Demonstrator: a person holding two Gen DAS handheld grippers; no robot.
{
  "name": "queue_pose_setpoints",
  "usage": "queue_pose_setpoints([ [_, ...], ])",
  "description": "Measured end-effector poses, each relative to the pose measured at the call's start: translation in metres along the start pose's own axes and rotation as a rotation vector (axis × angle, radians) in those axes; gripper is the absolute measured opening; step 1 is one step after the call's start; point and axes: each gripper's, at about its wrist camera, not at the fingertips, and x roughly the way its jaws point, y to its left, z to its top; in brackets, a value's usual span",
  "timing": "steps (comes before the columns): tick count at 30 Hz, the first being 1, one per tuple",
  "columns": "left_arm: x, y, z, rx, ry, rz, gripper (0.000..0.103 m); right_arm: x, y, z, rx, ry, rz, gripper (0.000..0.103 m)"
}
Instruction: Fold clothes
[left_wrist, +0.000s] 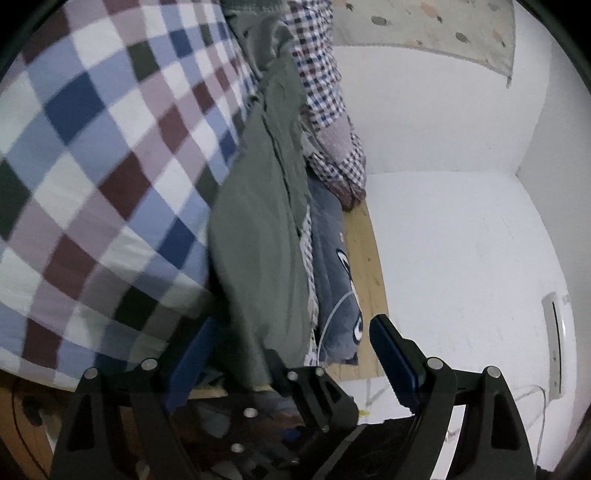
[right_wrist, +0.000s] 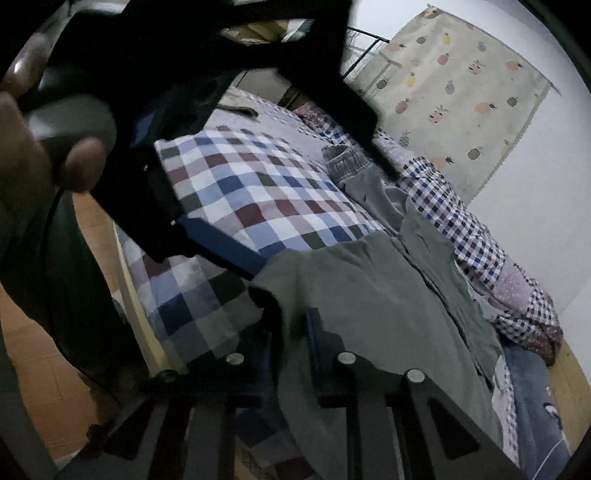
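Now both tools at the green garment (left_wrist: 258, 258) hem: left tool (left_wrist: 295, 354) spread, right tool (right_wrist: 291, 332) pinching it.

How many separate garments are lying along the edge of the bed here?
3, possibly more hidden beneath: the grey-green garment nearest the grippers; the small-check shirt beside it toward the wall; the blue printed garment underneath at the wooden edge.

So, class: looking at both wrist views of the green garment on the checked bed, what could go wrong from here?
1. The green garment drapes over the right claw, so it may snag there.
2. The left claw stands open around the cloth; it might slip free.
3. It lies near the bed edge on other clothes, which could be dragged along.
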Motion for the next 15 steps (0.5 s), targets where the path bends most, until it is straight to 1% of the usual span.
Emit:
queue_pose_setpoints([
  [2, 0.001, 0.002, 0.000, -0.008, 0.001, 0.019, 0.088, -0.003, -0.004, 0.002, 0.027, -0.014, 0.013, 0.015],
  [6, 0.008, 0.002, -0.002, -0.003, 0.052, 0.025, 0.088, -0.009, -0.008, 0.001, 0.056, -0.027, 0.036, 0.018],
  [7, 0.010, 0.001, -0.003, 0.003, 0.063, 0.026, 0.088, -0.011, -0.008, 0.001, 0.055, -0.028, 0.041, 0.023],
  [8, 0.011, 0.000, -0.004, 0.009, 0.073, 0.026, 0.088, -0.012, -0.007, 0.000, 0.051, -0.030, 0.046, 0.034],
  [9, 0.013, 0.000, -0.005, 0.013, 0.078, 0.027, 0.088, -0.013, -0.006, -0.001, 0.041, -0.033, 0.050, 0.040],
  [11, 0.013, 0.000, -0.005, 0.010, 0.075, 0.026, 0.088, -0.017, -0.003, -0.003, 0.020, -0.031, 0.051, 0.046],
  [13, 0.013, -0.001, -0.006, 0.010, 0.071, 0.009, 0.088, -0.020, -0.001, -0.006, 0.004, -0.023, 0.052, 0.052],
  [15, 0.014, -0.004, -0.007, 0.013, 0.069, -0.013, 0.088, -0.023, 0.001, -0.009, -0.008, -0.019, 0.050, 0.055],
])
